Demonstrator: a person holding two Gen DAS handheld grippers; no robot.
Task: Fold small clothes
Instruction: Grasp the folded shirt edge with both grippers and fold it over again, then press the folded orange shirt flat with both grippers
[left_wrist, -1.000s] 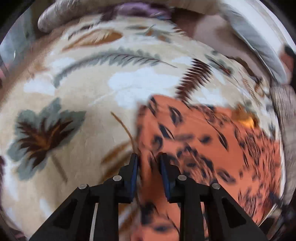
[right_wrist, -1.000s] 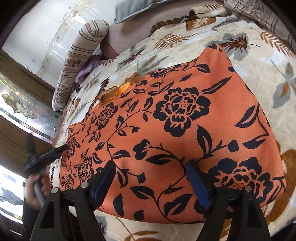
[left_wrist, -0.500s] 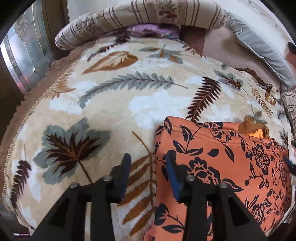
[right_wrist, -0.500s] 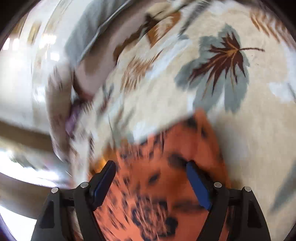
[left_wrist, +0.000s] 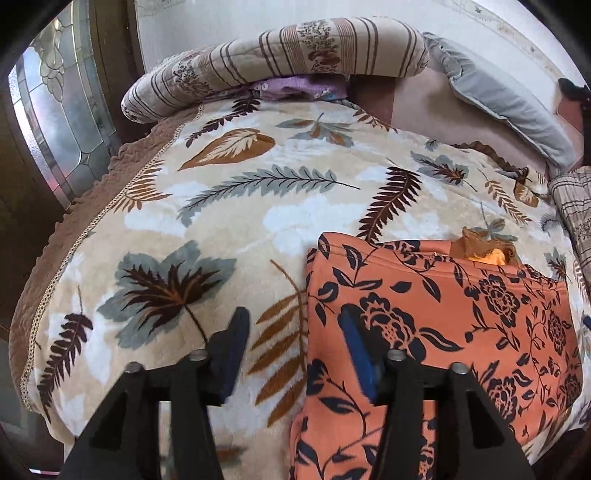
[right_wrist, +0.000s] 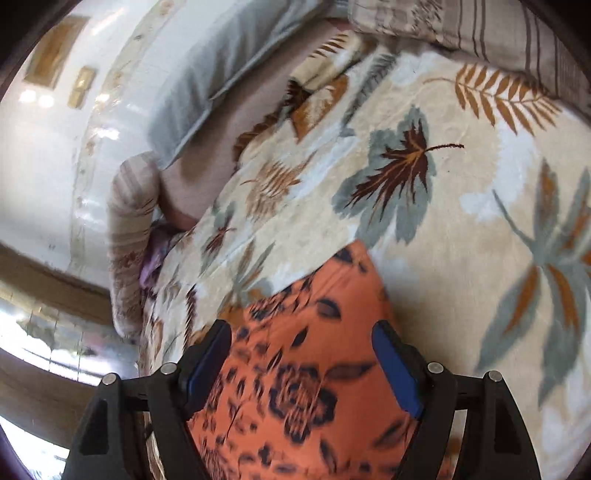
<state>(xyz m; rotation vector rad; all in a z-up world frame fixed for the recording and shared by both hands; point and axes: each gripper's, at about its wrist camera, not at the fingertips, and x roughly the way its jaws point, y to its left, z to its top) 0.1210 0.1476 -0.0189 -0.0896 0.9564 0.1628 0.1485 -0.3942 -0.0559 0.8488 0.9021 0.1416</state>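
An orange garment with black flowers (left_wrist: 436, 317) lies folded flat on the leaf-print blanket (left_wrist: 229, 206), at the right of the left wrist view. My left gripper (left_wrist: 291, 350) is open and empty, straddling the garment's left edge. In the right wrist view the garment (right_wrist: 306, 369) fills the lower middle, a corner pointing away. My right gripper (right_wrist: 299, 365) is open wide and empty, over that corner.
A striped bolster (left_wrist: 273, 62) and a grey pillow (left_wrist: 506, 107) lie along the far side of the bed. A purple cloth (left_wrist: 295, 88) is tucked under the bolster. The blanket's brown edge (left_wrist: 55, 258) drops off at the left, near a glass door (left_wrist: 48, 122).
My left gripper has opened, let go of the garment's edge and drawn back. My right gripper stayed open and swung over the garment's far corner.
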